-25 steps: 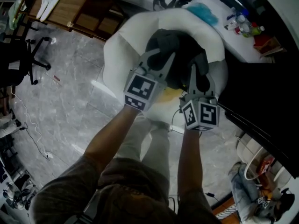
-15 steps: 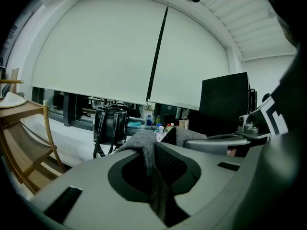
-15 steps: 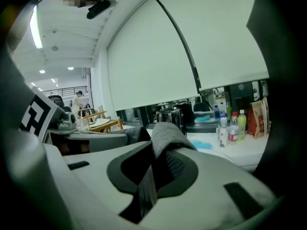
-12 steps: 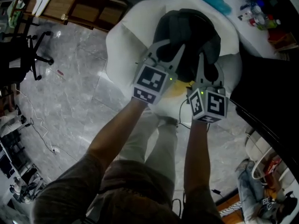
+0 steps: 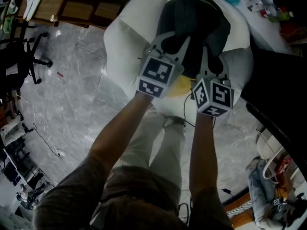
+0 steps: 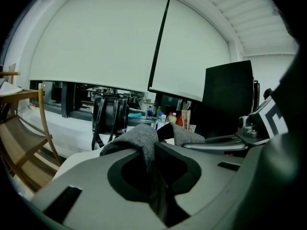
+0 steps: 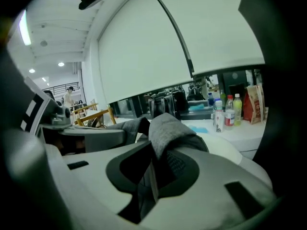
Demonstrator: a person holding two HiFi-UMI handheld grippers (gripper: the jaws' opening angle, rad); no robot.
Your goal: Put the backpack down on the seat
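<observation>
A dark grey backpack (image 5: 192, 18) rests against the hollow of the white beanbag seat (image 5: 122, 37) in the head view. My left gripper (image 5: 175, 37) is shut on a fold of the backpack's grey fabric (image 6: 139, 138), which is pinched between its jaws in the left gripper view. My right gripper (image 5: 211, 56) grips the backpack's right side. There a grey fold (image 7: 168, 126) still sits between its jaws, which are starting to open. The two grippers are close together, side by side, above the seat's front edge.
A black office chair (image 5: 24, 56) and wooden furniture (image 5: 81, 8) stand left of the seat on the marble floor. A white counter (image 5: 268, 6) carries bottles (image 7: 225, 111) and a black bag (image 6: 110, 114). A dark desk edge (image 5: 278, 90) runs along the right.
Both grippers and the backpack have moved forward over the beanbag. The backpack now sits deeper in the seat's hollow.
</observation>
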